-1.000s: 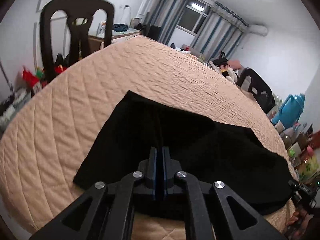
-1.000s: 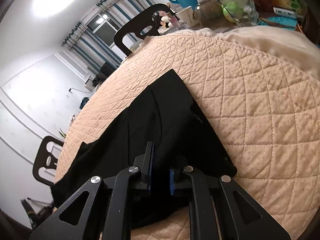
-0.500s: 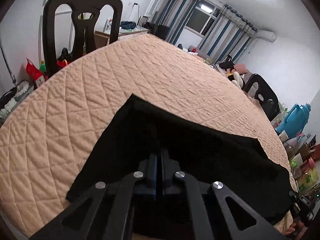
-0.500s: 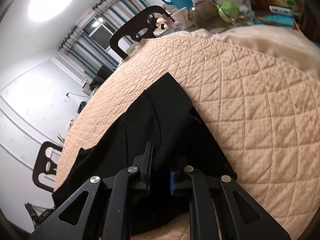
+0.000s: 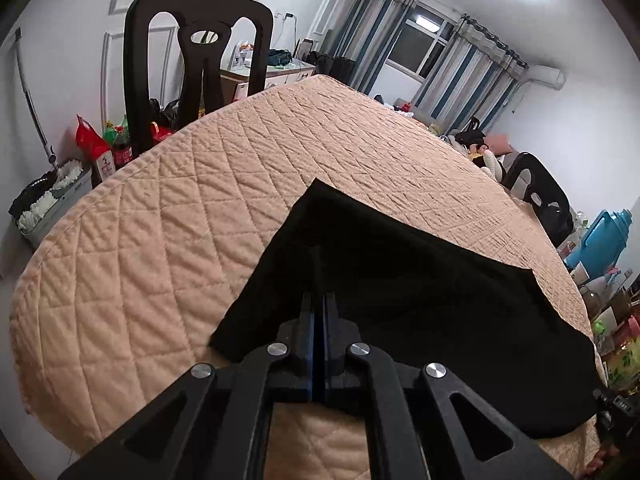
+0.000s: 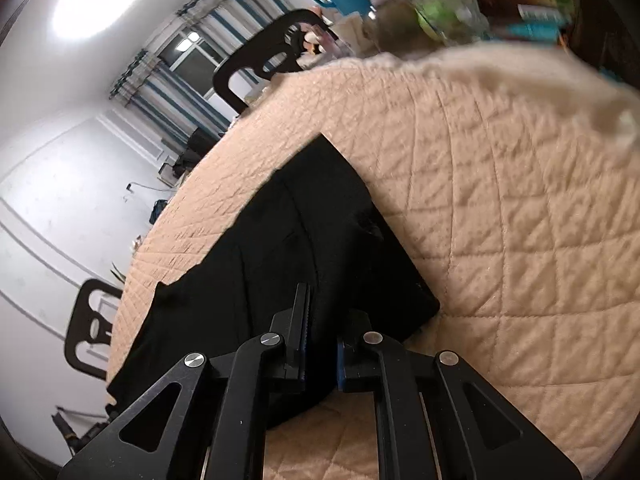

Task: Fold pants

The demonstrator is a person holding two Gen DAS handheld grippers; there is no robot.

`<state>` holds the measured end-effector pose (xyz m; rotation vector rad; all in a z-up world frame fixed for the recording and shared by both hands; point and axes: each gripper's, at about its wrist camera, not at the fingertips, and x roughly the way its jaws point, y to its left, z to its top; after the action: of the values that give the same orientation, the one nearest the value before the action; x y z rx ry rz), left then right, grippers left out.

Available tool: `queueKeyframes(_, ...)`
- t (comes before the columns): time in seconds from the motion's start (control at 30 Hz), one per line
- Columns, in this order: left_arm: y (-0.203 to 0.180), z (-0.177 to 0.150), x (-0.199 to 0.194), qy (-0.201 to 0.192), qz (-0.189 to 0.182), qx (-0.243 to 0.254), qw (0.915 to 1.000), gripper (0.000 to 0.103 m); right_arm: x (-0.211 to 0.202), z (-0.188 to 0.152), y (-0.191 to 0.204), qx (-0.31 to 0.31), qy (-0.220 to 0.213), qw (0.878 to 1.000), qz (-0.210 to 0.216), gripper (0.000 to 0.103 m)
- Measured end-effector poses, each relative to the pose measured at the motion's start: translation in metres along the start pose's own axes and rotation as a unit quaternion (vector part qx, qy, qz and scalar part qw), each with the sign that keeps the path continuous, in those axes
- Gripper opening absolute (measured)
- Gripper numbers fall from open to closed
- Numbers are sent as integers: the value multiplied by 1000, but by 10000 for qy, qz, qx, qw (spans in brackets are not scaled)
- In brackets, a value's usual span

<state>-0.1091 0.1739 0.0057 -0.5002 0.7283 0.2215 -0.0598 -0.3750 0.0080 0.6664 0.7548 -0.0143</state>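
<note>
The black pants lie flat on the quilted desk, soft and limp (best pinched at the hem corners). The left tool is clamped on the near edge; the right tool, narrow, grips cloth.

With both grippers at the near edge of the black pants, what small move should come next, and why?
Probably lift both together: the left gripper is shut on the pants, and the right gripper, just closing, has cloth between its jaws on the quilt.
</note>
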Motion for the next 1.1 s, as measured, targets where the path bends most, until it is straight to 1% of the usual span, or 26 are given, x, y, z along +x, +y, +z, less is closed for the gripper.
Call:
queueKeyframes(0.1,1,-3,-2,15,-21,21,10000,5,-2,1,4,-157,-12,9999,-61,10)
queueKeyframes(0.2,2,-5,-5,54,-77,-5,10000,5,5,-3,-3,-69,169,9997,-139,11)
queueKeyframes(0.27,5,-5,-8,108,-143,10,9998,5,1,-3,-5,-77,144,9998,-133,13)
queueKeyframes(0.3,7,-4,-11,109,-134,2,9999,7,-4,-2,-5,-93,101,9997,-183,16)
queueKeyframes(0.37,13,0,-18,2,2,2,10000,9,-19,0,-3,-151,-173,9990,-383,24)
queueKeyframes(0.43,18,4,-24,-118,98,-61,9999,9,-40,3,0,-257,-639,9949,-733,25)
queueKeyframes(0.5,20,11,-28,-260,141,-85,9995,10,-50,7,2,-335,-919,9909,-921,25)
queueKeyframes(0.53,18,16,-28,-340,139,-70,9993,10,-50,9,4,-369,-939,9906,-923,25)
queueKeyframes(0.57,16,23,-26,-396,73,-38,9992,14,-46,11,7,-414,-895,9915,-853,25)
queueKeyframes(0.6,12,30,-23,-436,-19,2,9990,25,-41,12,11,-463,-842,9925,-754,25)
queueKeyframes(0.63,7,37,-18,-489,-102,79,9987,32,-32,12,18,-550,-766,9936,-622,25)
queueKeyframes(0.67,2,45,-11,-526,-144,188,9983,41,-25,12,24,-618,-704,9941,-540,25)
queueKeyframes(0.7,-2,51,-4,-515,-175,279,9981,42,-18,11,29,-689,-630,9947,-439,25)
queueKeyframes(0.77,-9,65,18,-362,-213,477,9980,42,-2,9,41,-806,-443,9956,-181,25)
queueKeyframes(0.83,-16,72,39,-97,-190,681,9974,42,10,6,49,-886,-302,9956,21,25)
queueKeyframes(0.9,-24,69,55,209,-63,939,9953,41,17,3,57,-938,-244,9952,124,25)
queueKeyframes(0.93,-28,64,60,316,-95,1121,9932,41,18,1,59,-947,-235,9951,142,25)
queueKeyframes(1.0,-34,57,65,423,-17,1340,9901,41,20,0,61,-942,-226,9952,170,25)
queueKeyframes(1.03,-36,58,64,397,8,1387,9895,41,22,0,61,-930,-217,9953,171,25)
queueKeyframes(1.07,-38,59,63,388,32,1458,9886,31,24,1,61,-919,-201,9954,164,25)
queueKeyframes(1.1,-40,59,64,386,94,1520,9876,14,26,1,62,-916,-176,9955,151,25)
